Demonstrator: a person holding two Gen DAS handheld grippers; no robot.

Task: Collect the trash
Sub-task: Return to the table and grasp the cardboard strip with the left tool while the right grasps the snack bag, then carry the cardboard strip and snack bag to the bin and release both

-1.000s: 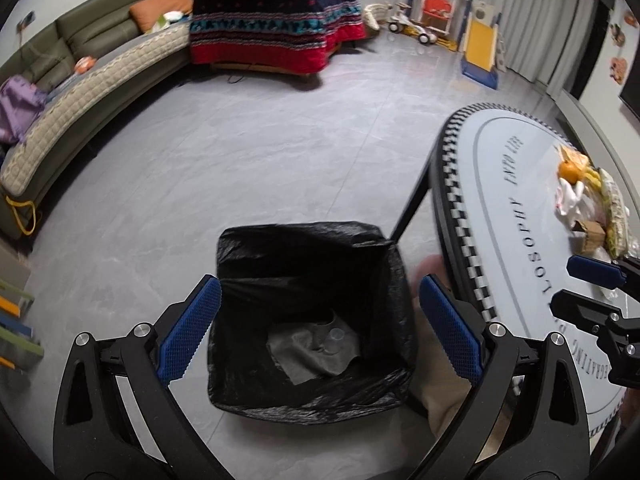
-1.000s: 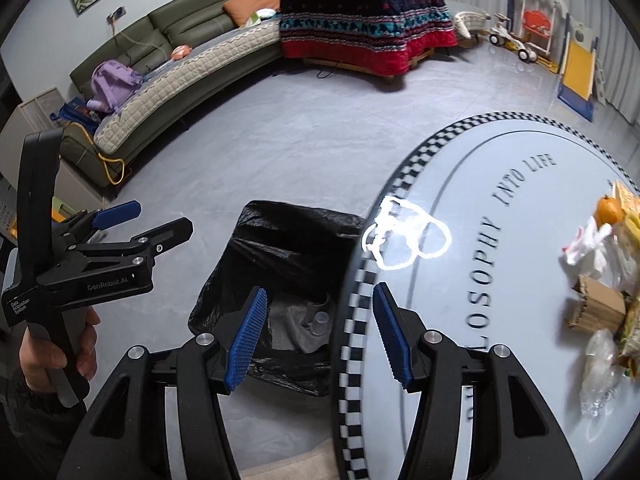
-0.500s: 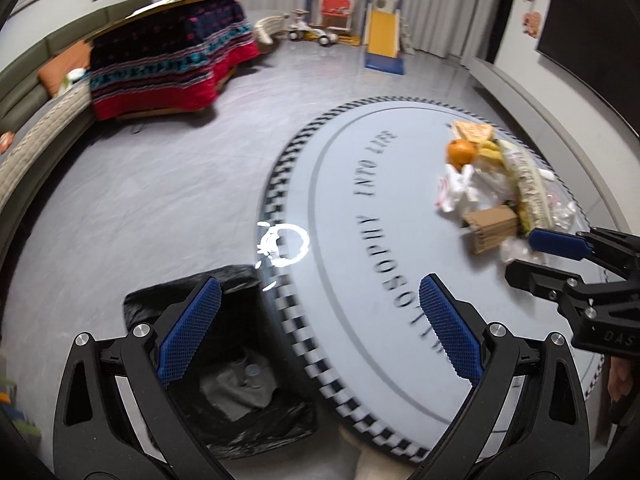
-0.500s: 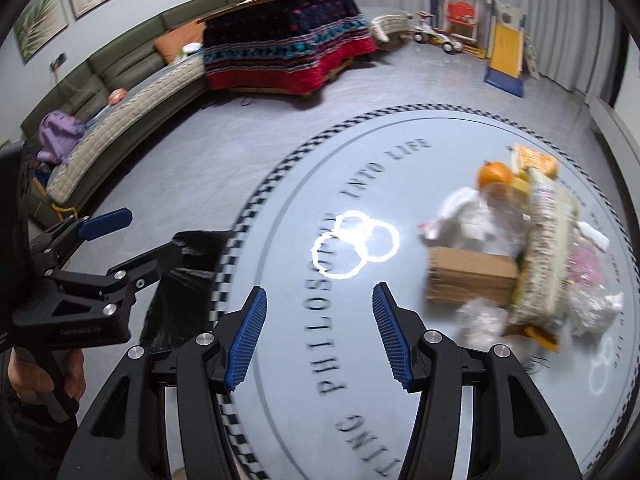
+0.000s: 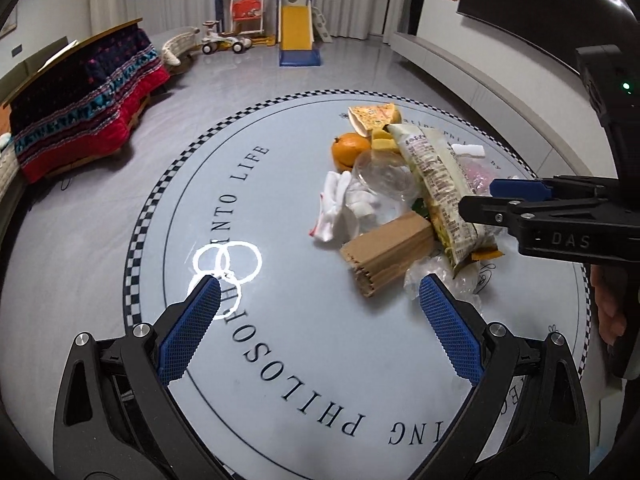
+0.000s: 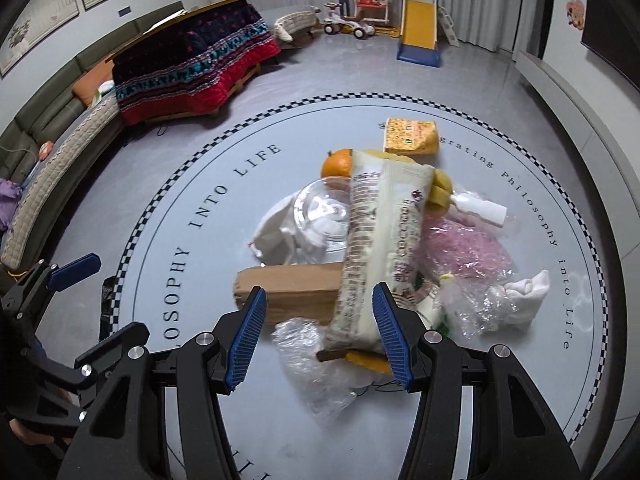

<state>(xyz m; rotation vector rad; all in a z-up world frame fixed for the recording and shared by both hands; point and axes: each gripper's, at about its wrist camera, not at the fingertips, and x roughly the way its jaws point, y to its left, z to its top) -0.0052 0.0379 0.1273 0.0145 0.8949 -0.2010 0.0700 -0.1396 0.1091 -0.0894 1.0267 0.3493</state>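
Both grippers spread wide — right gripper (image 6: 318,322) poised over the long snack wrapper (image 6: 380,248) atop the trash heap mid-bench (image 5: 280,216), left gripper (image 5: 318,300) hovering nearby — nothing clamped.

a round grey counter (image 5: 280,360) with a checkered rim and printed lettering fills the foreground. at ten o'clock stands a low table under a red and dark patterned blanket (image 6: 192,64), with a green sofa (image 6: 44,120) beyond at nine. a yellow toy slide (image 5: 298,28) sits at twelve, beside a ride-on car (image 5: 222,42).
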